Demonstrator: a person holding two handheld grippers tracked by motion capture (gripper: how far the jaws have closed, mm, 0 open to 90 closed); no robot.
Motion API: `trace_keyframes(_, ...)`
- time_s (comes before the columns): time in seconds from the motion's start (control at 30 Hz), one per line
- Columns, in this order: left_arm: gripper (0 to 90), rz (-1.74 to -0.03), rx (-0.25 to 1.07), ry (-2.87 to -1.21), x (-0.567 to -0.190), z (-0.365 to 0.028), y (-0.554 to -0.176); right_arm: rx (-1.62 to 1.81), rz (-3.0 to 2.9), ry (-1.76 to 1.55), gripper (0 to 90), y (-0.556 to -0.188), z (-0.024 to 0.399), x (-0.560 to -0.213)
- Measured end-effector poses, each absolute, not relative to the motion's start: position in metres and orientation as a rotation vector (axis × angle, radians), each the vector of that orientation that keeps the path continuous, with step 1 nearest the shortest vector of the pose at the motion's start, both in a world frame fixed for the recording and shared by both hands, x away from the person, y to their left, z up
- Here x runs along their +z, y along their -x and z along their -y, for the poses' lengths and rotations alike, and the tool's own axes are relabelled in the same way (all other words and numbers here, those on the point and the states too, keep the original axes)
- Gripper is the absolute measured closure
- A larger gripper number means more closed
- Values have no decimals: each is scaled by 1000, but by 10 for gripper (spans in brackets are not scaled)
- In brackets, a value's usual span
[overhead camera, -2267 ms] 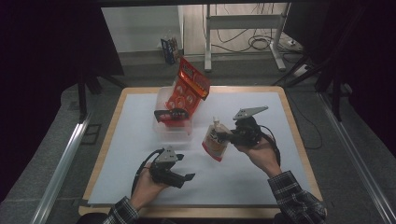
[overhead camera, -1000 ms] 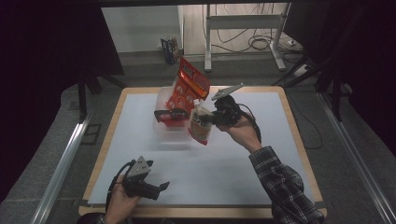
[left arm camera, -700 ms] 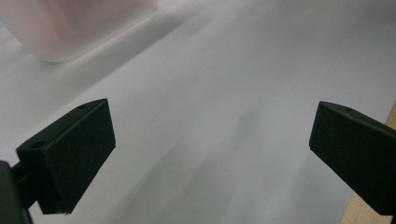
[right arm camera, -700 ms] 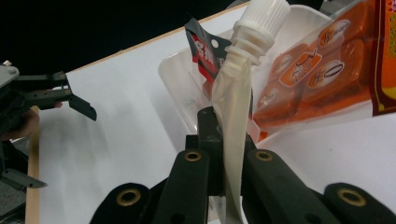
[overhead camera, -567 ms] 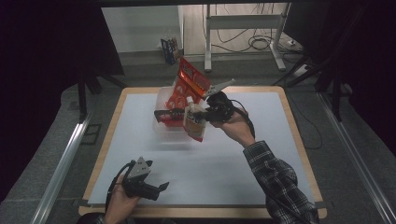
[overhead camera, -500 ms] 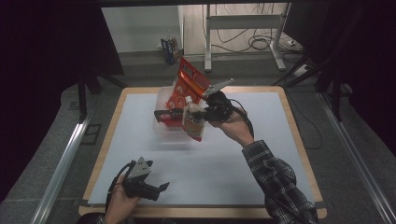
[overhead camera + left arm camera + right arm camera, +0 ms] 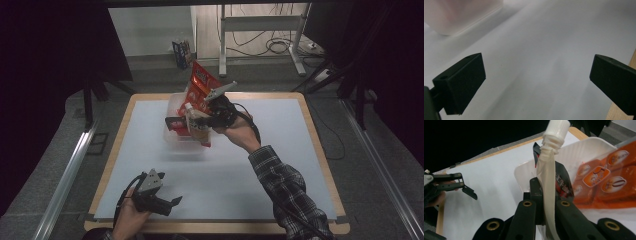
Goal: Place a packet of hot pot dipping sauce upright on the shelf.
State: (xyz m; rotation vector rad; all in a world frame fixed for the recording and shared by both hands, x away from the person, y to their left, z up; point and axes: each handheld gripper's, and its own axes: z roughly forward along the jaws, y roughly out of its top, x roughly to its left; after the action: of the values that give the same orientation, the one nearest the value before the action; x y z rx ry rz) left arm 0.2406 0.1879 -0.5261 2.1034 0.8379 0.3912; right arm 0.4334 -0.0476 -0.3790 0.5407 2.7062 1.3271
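Pouch: a flat spouted pouch [image 7: 198, 126] with a white screw cap, and it's up off the desk, hanging over the near rim of the tub, toward the far edge of the desk, a bit left of centre.
Right gripper: the right gripper [image 7: 545, 207] is clamped on the pouch, jaws pinched tight on its thin body just below the spout; cap points up and away in the right gripper view.
Tub: a clear plastic tub [image 7: 176, 106] sits on the white mat near the far edge.
In the tub: an orange snack bag [image 7: 201, 83] stands tilted, poking above the rim; a dark red-and-black pack [image 7: 176, 124] lies just beside the pouch, and whether they touch I can't tell.
Left gripper: the left gripper [image 7: 172, 204] is down at the near-left corner, low over the mat, jaws wide apart, gripping nothing.
Desk: wooden-edged desk [image 7: 320, 145], white mat on top; the two grippers are well apart.
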Motion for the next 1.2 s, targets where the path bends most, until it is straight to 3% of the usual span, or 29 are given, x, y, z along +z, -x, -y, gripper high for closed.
trace_keyframes(0.5, 0, -844, 397, -2093, -525, -190, -240, 1356, -2757, -506, 882, -436, 16, -387)
trace_keyframes(1.2, 0, -868, 412, -2072, -524, -193, -241, 1261, -2804, -542, 880, -444, -9, -430)
